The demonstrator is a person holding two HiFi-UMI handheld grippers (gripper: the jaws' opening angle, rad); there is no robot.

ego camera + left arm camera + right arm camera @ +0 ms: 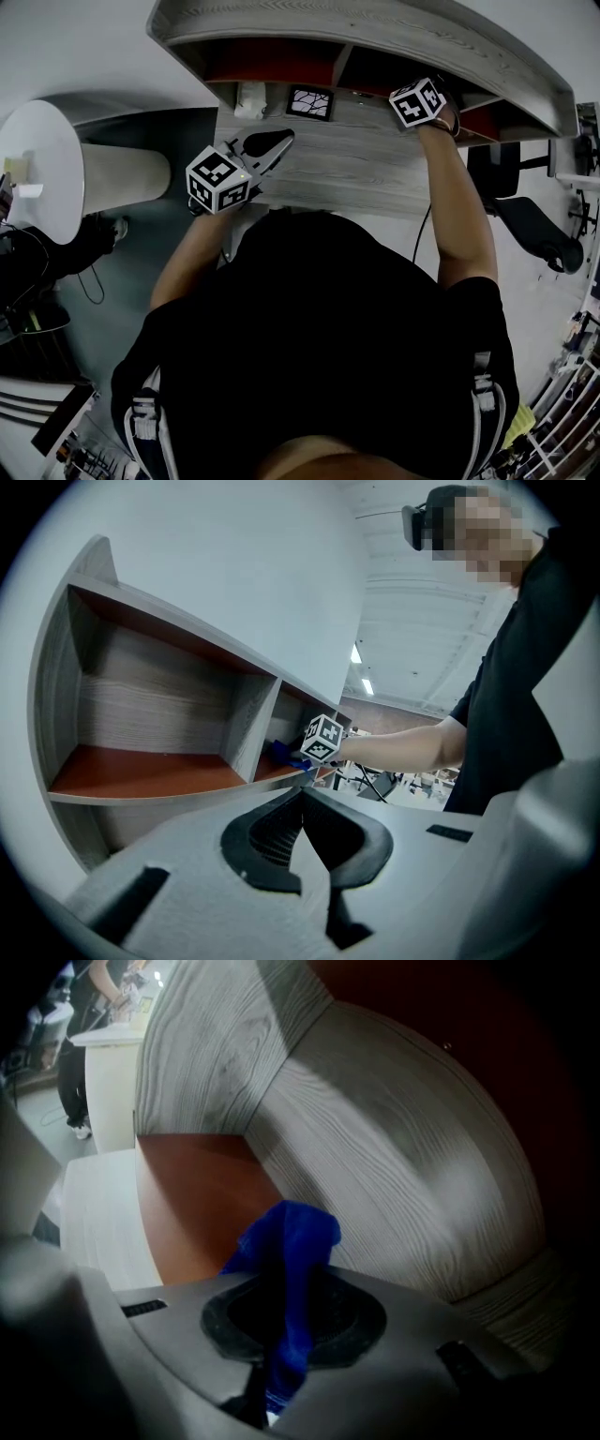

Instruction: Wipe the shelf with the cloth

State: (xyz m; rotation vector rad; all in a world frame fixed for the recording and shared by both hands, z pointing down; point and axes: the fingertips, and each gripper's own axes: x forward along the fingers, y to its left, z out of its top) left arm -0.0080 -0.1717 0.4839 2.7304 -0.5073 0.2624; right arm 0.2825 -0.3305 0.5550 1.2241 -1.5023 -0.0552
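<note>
The shelf (375, 28) is a grey wood unit with red-brown floors in its compartments (141, 771). A blue cloth (289, 1251) is bunched between the jaws of my right gripper (281, 1335), which is shut on it inside the right compartment, close above the red-brown floor (192, 1204). In the head view only that gripper's marker cube (417, 101) shows at the compartment's mouth. The left gripper view catches the cube (323, 738) and the cloth (279, 754). My left gripper (281, 142) hovers over the desk in front of the left compartment, jaws shut on nothing (302, 799).
On the grey desk top (366, 169) a small black-and-white framed tile (310, 102) and a white object (250, 98) stand under the shelf. A white round table (37, 169) is at the left, a black chair (534, 230) at the right.
</note>
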